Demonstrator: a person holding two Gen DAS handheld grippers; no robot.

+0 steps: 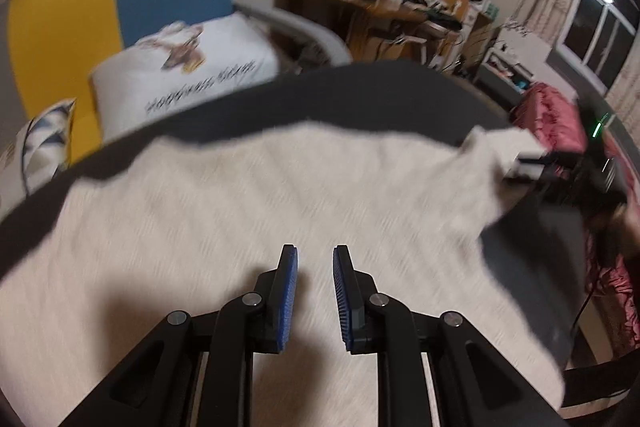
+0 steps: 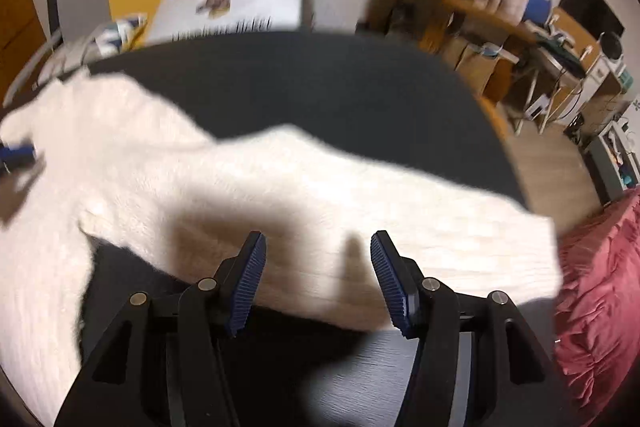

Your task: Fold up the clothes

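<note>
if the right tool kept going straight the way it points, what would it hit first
Most likely the outstretched sleeve of the white sweater, which lies directly ahead between the open fingers of the right tool, on the dark table. Blur leaves the depth unclear.

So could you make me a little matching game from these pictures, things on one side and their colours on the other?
Things:
1. sweater
2. table
3. bedding
4. gripper pads

Colours:
A. dark grey
B. blue
C. white
D. pinkish red

Pairs: 1-C, 2-A, 3-D, 4-B
</note>
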